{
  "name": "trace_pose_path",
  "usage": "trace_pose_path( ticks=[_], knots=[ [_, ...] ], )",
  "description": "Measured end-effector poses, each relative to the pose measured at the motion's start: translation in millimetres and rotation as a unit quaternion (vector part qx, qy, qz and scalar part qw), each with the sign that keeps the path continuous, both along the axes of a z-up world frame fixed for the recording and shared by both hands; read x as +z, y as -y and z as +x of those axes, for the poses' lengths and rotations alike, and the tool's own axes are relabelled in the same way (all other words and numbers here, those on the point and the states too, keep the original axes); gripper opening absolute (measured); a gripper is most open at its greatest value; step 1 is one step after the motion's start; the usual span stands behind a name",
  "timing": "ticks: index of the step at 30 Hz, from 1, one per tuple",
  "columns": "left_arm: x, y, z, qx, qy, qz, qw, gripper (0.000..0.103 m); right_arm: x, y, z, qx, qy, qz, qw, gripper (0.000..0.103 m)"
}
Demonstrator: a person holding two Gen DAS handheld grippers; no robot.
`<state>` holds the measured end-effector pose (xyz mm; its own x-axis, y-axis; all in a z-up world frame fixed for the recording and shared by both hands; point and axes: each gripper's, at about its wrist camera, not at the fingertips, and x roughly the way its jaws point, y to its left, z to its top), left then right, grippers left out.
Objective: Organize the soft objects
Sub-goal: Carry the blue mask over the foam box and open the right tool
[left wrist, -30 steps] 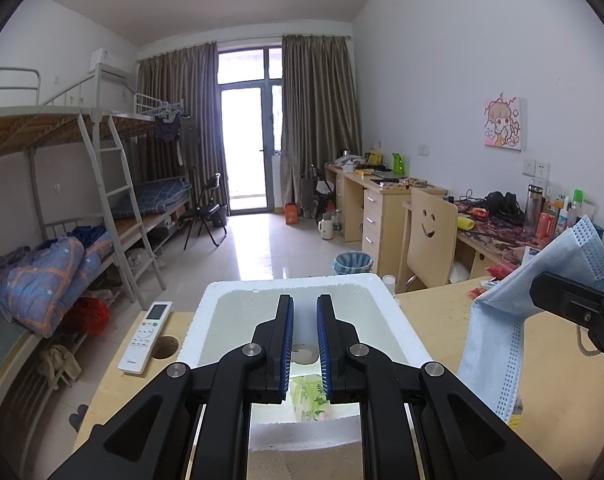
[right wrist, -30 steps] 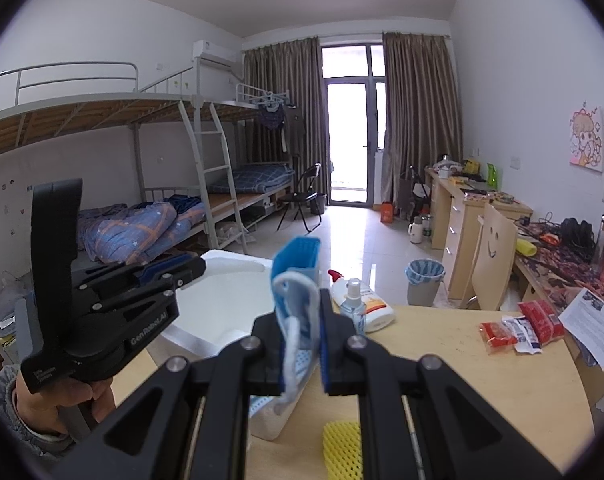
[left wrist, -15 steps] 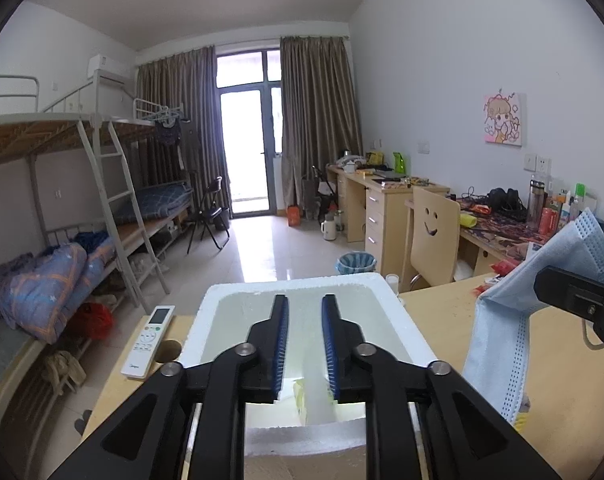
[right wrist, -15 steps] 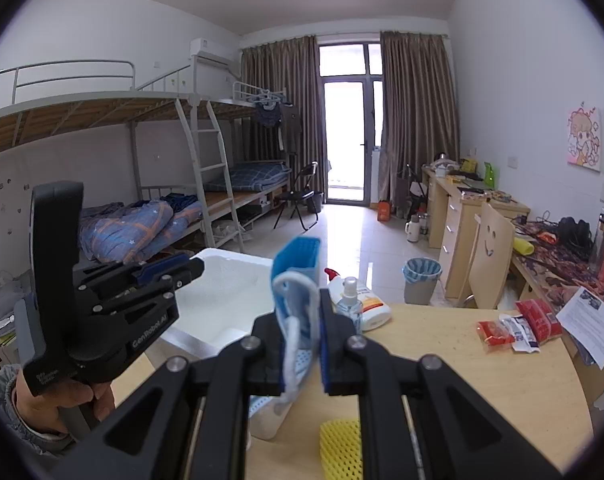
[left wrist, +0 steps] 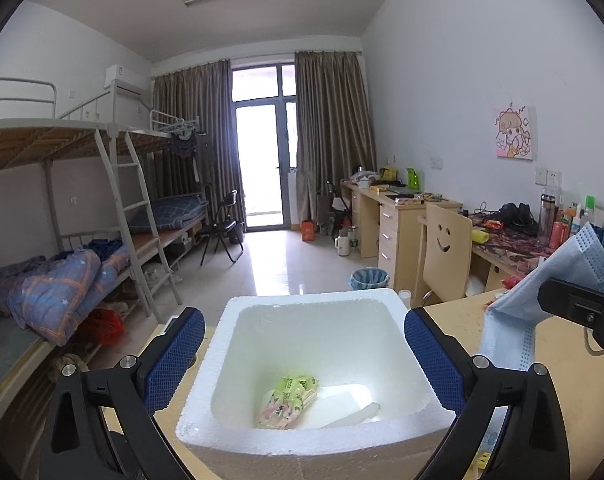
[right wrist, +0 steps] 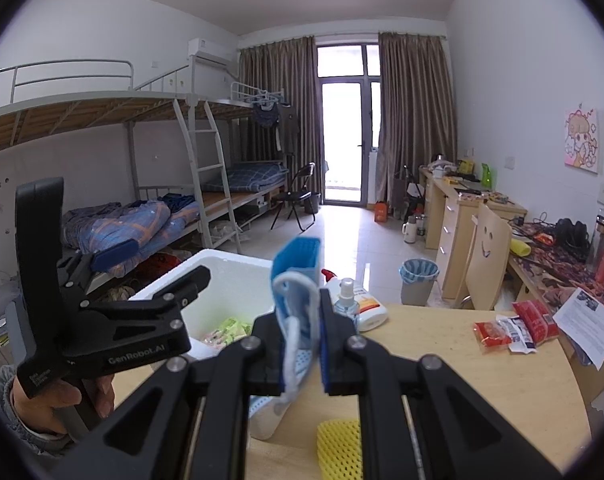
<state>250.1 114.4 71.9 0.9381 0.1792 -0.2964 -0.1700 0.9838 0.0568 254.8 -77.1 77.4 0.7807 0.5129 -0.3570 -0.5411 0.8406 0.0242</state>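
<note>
The left claw (left wrist: 302,354) is opening, its blue-padded fingers (left wrist: 174,356) spread wide above the white foam box (left wrist: 206,392) with nothing between them; a green-and-pink printed soft packet (left wrist: 288,400) lies loose on the box floor beside a white slab. The right claw (right wrist: 300,342) is pinched tight on a pale blue pleated face mask (left wrist: 518,320), which hangs limp and folded from the pads, its white ear loop (right wrist: 290,360) dangling, over the wooden desk (right wrist: 462,384) just right of the box.
</note>
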Motion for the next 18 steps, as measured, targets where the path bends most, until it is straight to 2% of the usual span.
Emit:
trace_pose_path(
  ticks=[7,18],
  knots=[
    [3,-5,-13,0.014,0.007,0.005,0.9999,0.1,3,-7,-1,0.007,0.003,-0.003,1.0,0.015],
    [6,-42,-46,0.07,0.021,0.001,0.9973,0.103,11,-28,2,0.035,0.012,-0.007,0.999,0.015]
  ],
)
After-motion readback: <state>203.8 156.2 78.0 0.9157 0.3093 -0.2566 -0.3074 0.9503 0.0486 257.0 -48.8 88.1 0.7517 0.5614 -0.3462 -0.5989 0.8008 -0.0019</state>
